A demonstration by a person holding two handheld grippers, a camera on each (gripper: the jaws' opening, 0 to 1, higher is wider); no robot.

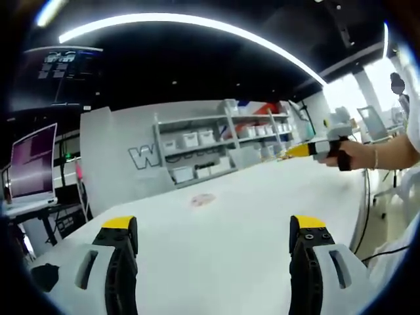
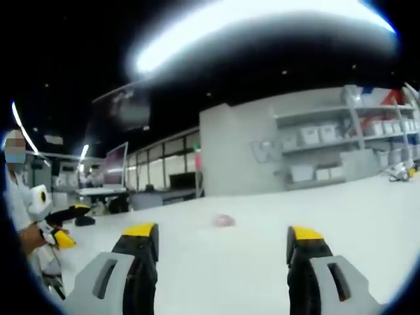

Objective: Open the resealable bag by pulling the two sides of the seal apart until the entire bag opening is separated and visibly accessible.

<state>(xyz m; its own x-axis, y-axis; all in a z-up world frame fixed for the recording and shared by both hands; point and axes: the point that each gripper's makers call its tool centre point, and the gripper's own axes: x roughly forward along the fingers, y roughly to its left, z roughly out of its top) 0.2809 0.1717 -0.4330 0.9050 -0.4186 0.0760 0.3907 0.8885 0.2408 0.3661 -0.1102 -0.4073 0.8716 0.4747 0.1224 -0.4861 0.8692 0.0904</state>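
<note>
Bag [image 1: 203, 199] first: it is the small pinkish patch lying flat, far out on the white counter [image 1: 249, 216], well apart from both my tongs. My left tongs [image 1: 213, 239] are spread wide with nothing between the jaws. My right tongs [image 2: 222, 246] are spread wide too, and empty; from that view the bag [image 2: 224, 220] sits ahead, slightly left of centre. Neither has begun the approach, I judge. To do this well I would bring both in low over the counter, one toward each side of the seal, and pinch only one layer each. Which edge carries the seal is too small to tell from here. Shelves [image 1: 216, 144] stand beyond.
</note>
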